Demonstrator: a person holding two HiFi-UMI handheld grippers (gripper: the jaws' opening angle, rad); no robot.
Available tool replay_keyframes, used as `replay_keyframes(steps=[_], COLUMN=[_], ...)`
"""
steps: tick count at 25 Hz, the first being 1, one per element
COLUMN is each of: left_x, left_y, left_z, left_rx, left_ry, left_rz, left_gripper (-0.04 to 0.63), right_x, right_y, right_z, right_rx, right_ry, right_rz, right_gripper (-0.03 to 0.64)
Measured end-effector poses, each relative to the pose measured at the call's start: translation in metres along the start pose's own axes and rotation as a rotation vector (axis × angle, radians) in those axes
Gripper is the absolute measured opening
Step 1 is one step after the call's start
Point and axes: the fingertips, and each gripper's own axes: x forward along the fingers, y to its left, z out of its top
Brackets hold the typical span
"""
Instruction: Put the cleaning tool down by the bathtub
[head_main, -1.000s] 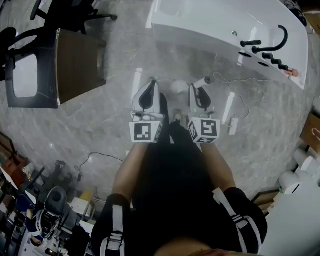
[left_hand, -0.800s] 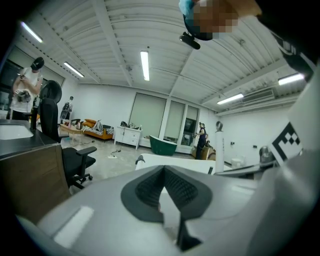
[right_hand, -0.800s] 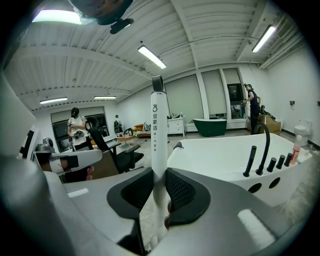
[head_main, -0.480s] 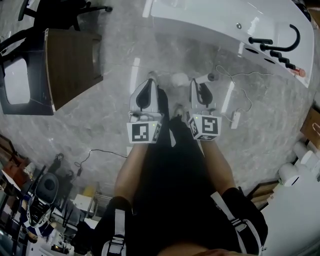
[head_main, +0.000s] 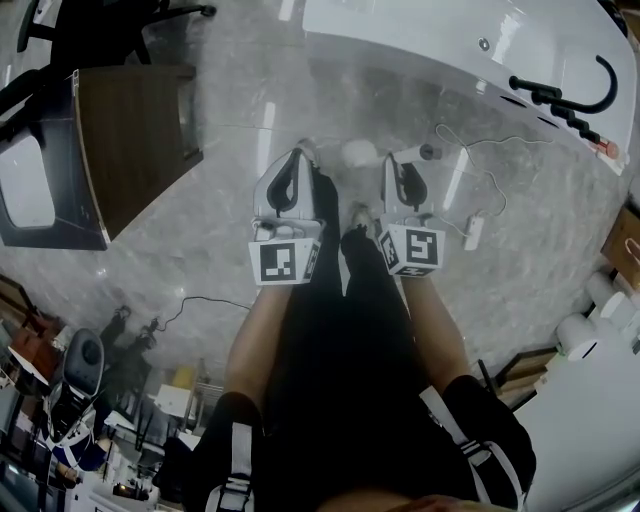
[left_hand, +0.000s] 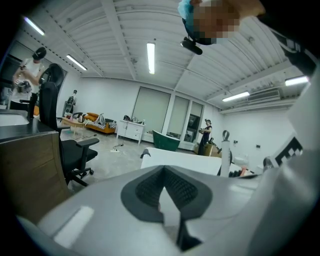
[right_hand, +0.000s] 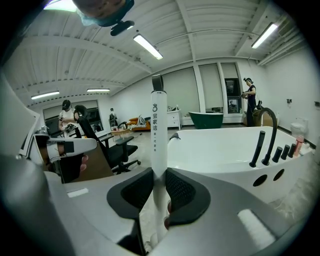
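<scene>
Grey marble-look floor (head_main: 230, 200) fills most of the head view, all shiny with ceiling light streaks, and a big white bathtub (head_main: 420, 40) sits at the far right with a black curved faucet (head_main: 590, 95) on its rim. Far left there's a brown bench (head_main: 130, 140). On the floor near the tub lies a thin white cable with a small white box (head_main: 475, 232) on the end. Both tools are held side by side over the floor, just on the near side of the tub. The left tool (head_main: 303, 153) has its dark pads pressed together at the tips with nothing between them, which is easy to see in the left gripper view (left_hand: 162, 172). The right tool (head_main: 398, 166) is pinching the cleaning wand (right_hand: 158, 130): a white handle with some print on it and a grey cap on top, standing upright between the pads (right_hand: 182, 192) in the right gripper view. From the head view the wand (head_main: 410, 155) sticks out to the right of that tool, pointing toward the tub. I can't tell if its lower end touches the floor. Just left of it there's a round white blob (head_main: 355, 153) that I can't make out. A black office chair (right_hand: 120, 145) stands further back in the room.
</scene>
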Motion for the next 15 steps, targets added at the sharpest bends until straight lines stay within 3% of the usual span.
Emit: replay_keyframes(steps=[15], left_x=[0.064], left_y=[0.029], left_z=[-0.007], left_rx=[-0.001], left_ry=[0.035], left_rz=[-0.089], left_gripper=[0.008], right_x=[0.070], right_y=[-0.003], right_z=[-0.008], right_rx=[-0.003], right_ry=[0.013], right_rz=[-0.073], right_gripper=[0.083])
